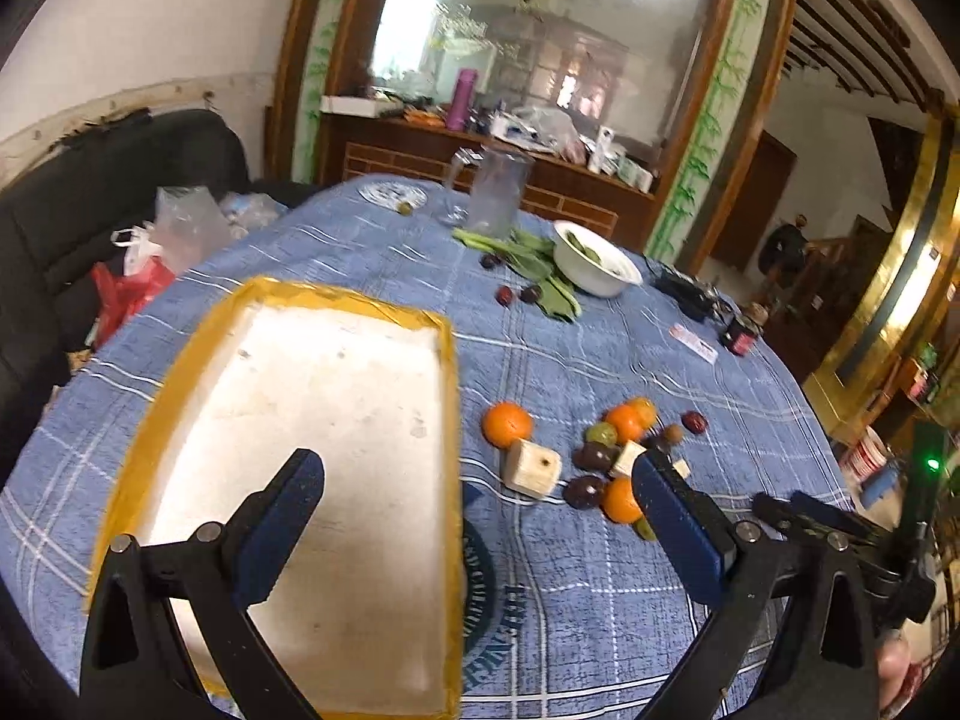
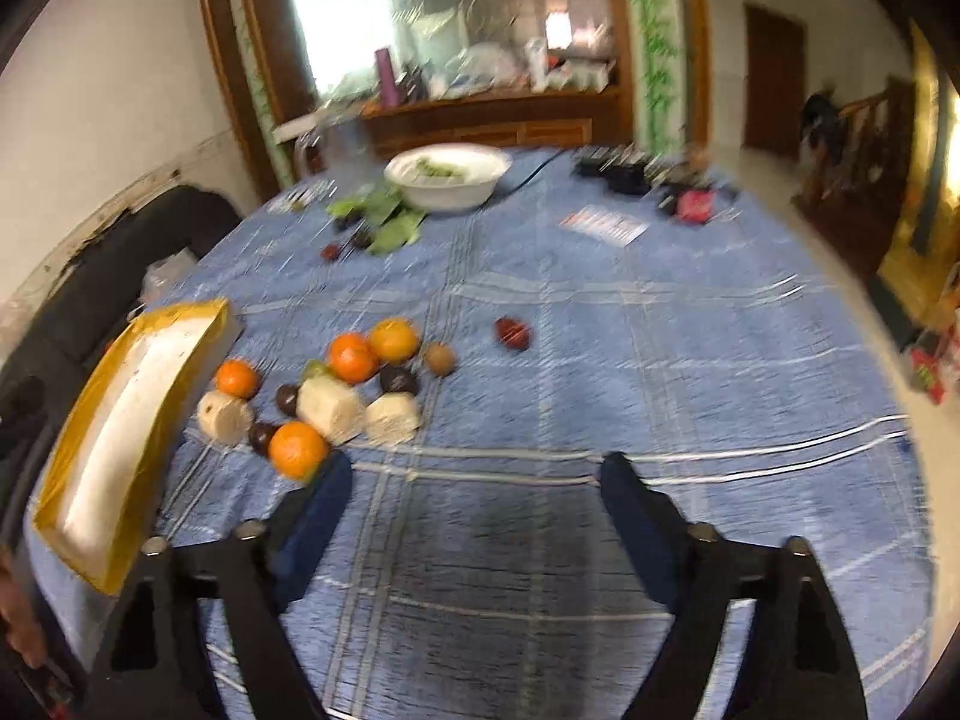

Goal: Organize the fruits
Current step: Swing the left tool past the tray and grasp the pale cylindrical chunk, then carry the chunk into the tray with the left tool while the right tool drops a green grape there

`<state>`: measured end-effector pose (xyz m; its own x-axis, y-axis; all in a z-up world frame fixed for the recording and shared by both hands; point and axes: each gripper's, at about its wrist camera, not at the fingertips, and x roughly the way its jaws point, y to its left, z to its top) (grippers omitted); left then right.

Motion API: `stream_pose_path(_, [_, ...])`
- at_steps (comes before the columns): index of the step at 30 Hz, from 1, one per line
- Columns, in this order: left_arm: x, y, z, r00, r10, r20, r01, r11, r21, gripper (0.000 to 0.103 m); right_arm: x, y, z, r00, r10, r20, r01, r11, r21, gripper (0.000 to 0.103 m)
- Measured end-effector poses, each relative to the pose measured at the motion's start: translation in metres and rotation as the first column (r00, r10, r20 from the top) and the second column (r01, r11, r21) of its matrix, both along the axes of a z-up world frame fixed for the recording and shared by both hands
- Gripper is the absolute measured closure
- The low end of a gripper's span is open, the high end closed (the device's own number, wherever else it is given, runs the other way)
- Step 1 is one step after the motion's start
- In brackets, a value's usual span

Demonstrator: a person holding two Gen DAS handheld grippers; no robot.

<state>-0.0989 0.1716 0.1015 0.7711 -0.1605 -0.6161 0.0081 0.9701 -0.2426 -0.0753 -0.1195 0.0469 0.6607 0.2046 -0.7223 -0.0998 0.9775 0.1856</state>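
Your shallow white foam tray with yellow taped rim is empty, so nothing is sorted yet. The oranges, dark plums and green fruit lie heaped on the blue checked bench at its three o'clock. Left gripper and right gripper fingers stand wide, holding nothing.

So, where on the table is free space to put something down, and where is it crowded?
Free: the blue cloth right of the fruit pile, between the lone red fruit and the table edge, and the white floor of the yellow-edged tray, which holds nothing. Crowded: the pile of oranges, dark fruits and wooden blocks beside the tray, and around the white bowl.
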Motion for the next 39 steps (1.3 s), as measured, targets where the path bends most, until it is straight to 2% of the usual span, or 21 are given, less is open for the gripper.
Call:
stream_pose_path(2, [0.01,-0.007,-0.005,0.999,-0.039,-0.032,0.038,0.999,-0.014,0.02,0.007,0.011,-0.009,0.998,0.048,-0.029,-0.048,0.999,0.012,0.029])
stream_pose_path(4, [0.023,-0.017,-0.012,0.993,-0.093,-0.075,0.09,0.995,-0.036,0.041,0.014,0.025,-0.017,0.995,0.09,-0.048,-0.09,0.996,0.011,0.03])
stream_pose_path(6, [0.034,-0.032,-0.02,0.984,-0.138,-0.11,0.135,0.99,-0.032,0.047,0.017,0.034,-0.022,0.992,0.115,-0.056,-0.115,0.993,0.005,0.03])
stream_pose_path(9, [0.048,-0.057,-0.03,0.975,-0.181,-0.132,0.187,0.981,0.04,0.048,0.022,0.046,-0.029,0.985,0.157,-0.073,-0.157,0.988,0.0,0.03])
stream_pose_path(11, [0.057,-0.069,-0.038,0.969,-0.197,-0.149,0.211,0.973,0.091,0.052,0.025,0.053,-0.032,0.98,0.178,-0.083,-0.18,0.984,-0.008,0.033])
stream_pose_path(13, [0.067,-0.074,-0.048,0.961,-0.209,-0.18,0.23,0.967,0.107,0.06,0.028,0.058,-0.035,0.977,0.193,-0.092,-0.195,0.981,-0.017,0.037])
stream_pose_path(16, [0.08,-0.072,-0.058,0.954,-0.209,-0.215,0.233,0.968,0.096,0.061,0.032,0.064,-0.04,0.972,0.211,-0.104,-0.214,0.977,-0.019,0.041])
stream_pose_path(23, [0.088,-0.073,-0.066,0.945,-0.232,-0.232,0.265,0.957,0.12,0.062,0.035,0.067,-0.042,0.969,0.229,-0.091,-0.232,0.973,-0.021,0.042])
stream_pose_path(28, [0.092,-0.069,-0.07,0.934,-0.241,-0.263,0.274,0.957,0.095,0.062,0.036,0.064,-0.042,0.968,0.238,-0.084,-0.239,0.971,-0.004,0.045])
stream_pose_path(30, [0.092,-0.074,-0.071,0.933,-0.237,-0.27,0.28,0.951,0.133,0.065,0.035,0.064,-0.042,0.959,0.27,-0.087,-0.268,0.963,0.034,0.061])
stream_pose_path(31, [0.091,-0.076,-0.07,0.935,-0.232,-0.269,0.279,0.948,0.153,0.07,0.035,0.063,-0.042,0.954,0.286,-0.092,-0.282,0.958,0.053,0.067])
stream_pose_path(35, [0.093,-0.073,-0.072,0.939,-0.206,-0.275,0.254,0.955,0.151,0.073,0.034,0.064,-0.043,0.951,0.296,-0.087,-0.291,0.955,0.063,0.067])
stream_pose_path(37, [0.098,-0.07,-0.078,0.932,-0.203,-0.302,0.25,0.96,0.126,0.073,0.033,0.065,-0.043,0.949,0.303,-0.086,-0.298,0.952,0.069,0.067])
stream_pose_path(39, [0.101,-0.072,-0.082,0.923,-0.2,-0.33,0.255,0.957,0.134,0.072,0.032,0.066,-0.043,0.948,0.307,-0.084,-0.303,0.951,0.064,0.067])
